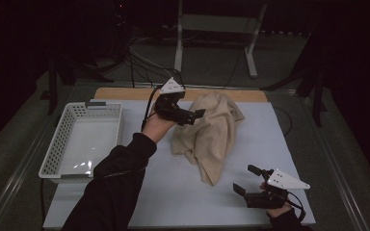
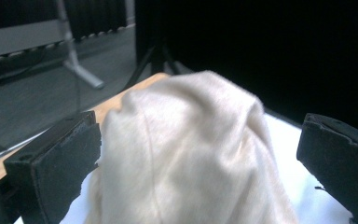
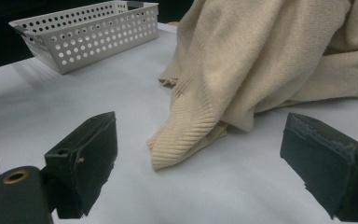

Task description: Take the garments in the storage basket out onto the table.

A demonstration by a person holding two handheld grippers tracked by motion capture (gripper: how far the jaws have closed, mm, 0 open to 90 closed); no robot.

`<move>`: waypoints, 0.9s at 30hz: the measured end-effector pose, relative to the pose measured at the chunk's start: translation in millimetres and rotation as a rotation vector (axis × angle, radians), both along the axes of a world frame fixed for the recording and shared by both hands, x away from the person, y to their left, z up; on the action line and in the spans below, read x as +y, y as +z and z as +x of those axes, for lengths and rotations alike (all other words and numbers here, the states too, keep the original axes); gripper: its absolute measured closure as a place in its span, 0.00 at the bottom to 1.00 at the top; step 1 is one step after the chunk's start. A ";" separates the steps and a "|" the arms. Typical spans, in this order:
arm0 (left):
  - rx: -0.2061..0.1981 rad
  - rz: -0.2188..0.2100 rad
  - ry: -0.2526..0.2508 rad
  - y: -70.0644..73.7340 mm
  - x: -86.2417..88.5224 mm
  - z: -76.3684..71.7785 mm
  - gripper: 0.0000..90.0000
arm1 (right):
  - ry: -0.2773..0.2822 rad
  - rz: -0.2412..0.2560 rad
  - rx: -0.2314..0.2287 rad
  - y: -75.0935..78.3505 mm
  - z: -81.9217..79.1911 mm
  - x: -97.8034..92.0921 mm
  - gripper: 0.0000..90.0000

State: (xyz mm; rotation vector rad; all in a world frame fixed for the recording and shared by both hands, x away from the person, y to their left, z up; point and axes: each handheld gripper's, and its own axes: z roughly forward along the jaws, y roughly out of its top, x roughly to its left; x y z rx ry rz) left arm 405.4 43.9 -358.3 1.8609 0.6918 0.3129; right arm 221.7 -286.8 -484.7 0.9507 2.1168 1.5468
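**Two open grippers close in on a crumpled beige garment**

A beige knitted garment (image 1: 211, 132) lies heaped at the centre of the high view, on the white table cover (image 1: 173, 192), its ribbed end trailing toward the lower middle of the frame. The left gripper (image 1: 195, 115) sits just left of the heap's upper part, jaws spread wide; in the left gripper view the cloth (image 2: 191, 154) bulges between the two black pads without being pinched, which suggests the person is lining up a grasp on the raised fold. The right gripper (image 1: 245, 180) rests low in the lower right of the high view, also spread apart and holding nothing. Its own view looks straight at the ribbed cuff (image 3: 184, 135) lying flat just beyond the jaws, probably the second grasp point. A white perforated basket (image 1: 60, 139) stands empty at the left of the high view, well apart from the garment, plausibly its destination, though that is only a guess.
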 end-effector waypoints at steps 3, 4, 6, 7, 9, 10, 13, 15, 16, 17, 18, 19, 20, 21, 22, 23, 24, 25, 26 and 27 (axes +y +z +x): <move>-0.020 0.023 0.016 1.3 3.1 -4.3 0.00 | 0.001 0.001 0.000 0.0 0.1 0.0 0.12; -0.014 0.019 0.017 1.5 4.1 -4.8 0.00 | 0.001 0.001 -0.001 0.0 0.0 0.2 0.12; -0.017 0.029 0.030 0.7 7.5 -6.3 0.00 | 0.004 0.001 -0.002 0.2 -0.2 0.3 0.12; -0.017 0.033 0.038 0.1 8.7 -6.9 0.00 | 0.003 -0.004 -0.004 0.2 -0.4 0.7 0.12; -0.016 0.042 0.053 -2.5 12.9 -8.0 0.00 | 0.005 0.000 -0.003 0.4 -0.6 1.1 0.12; -0.012 0.043 0.058 -4.0 14.7 -8.7 0.00 | 0.005 -0.004 -0.004 0.5 -0.9 1.5 0.12; -0.007 0.065 0.070 -8.3 20.5 -10.4 0.00 | 0.009 -0.007 -0.004 0.6 -1.1 2.1 0.12; -0.004 0.067 0.083 -10.1 25.9 -11.8 0.00 | 0.008 -0.010 -0.004 0.5 -1.1 2.4 0.12; 0.002 0.065 0.085 -10.6 28.2 -12.2 0.00 | 0.008 -0.009 -0.001 0.5 -1.4 3.0 0.12; 0.003 0.068 0.091 -10.9 30.6 -13.0 0.00 | 0.009 -0.012 -0.003 0.5 -1.2 3.3 0.12; -0.003 0.066 0.096 -11.1 33.1 -14.2 0.00 | 0.010 -0.013 -0.004 0.4 -1.1 3.7 0.12; -0.003 0.073 0.098 -11.3 35.5 -15.3 0.00 | 0.012 -0.013 -0.005 0.5 -1.1 4.1 0.12; -0.008 0.070 0.105 -12.2 37.5 -16.7 0.00 | 0.012 -0.016 -0.005 0.7 -1.2 4.6 0.12; -0.004 0.068 0.111 -13.1 39.6 -17.9 0.00 | 0.011 -0.019 -0.004 0.7 -1.3 5.1 0.12; -0.003 0.067 0.119 -14.5 41.6 -19.2 0.00 | 0.013 -0.018 -0.003 0.5 -1.2 5.3 0.12; -0.005 0.063 0.127 -16.8 43.5 -21.0 0.00 | 0.013 -0.018 -0.002 0.5 -1.3 5.5 0.12; -0.001 0.066 0.132 -18.7 45.2 -22.2 0.00 | 0.013 -0.019 -0.005 0.8 -1.4 5.9 0.12; 0.003 0.060 0.134 -20.8 47.0 -23.5 0.00 | 0.013 -0.018 -0.005 1.2 -1.5 6.3 0.12; 0.003 0.060 0.140 -23.5 49.3 -25.2 0.00 | 0.014 -0.017 -0.005 1.3 -1.4 6.6 0.12; 0.002 0.052 0.144 -25.2 50.7 -26.5 0.00 | 0.016 -0.019 -0.007 1.2 -1.2 7.0 0.12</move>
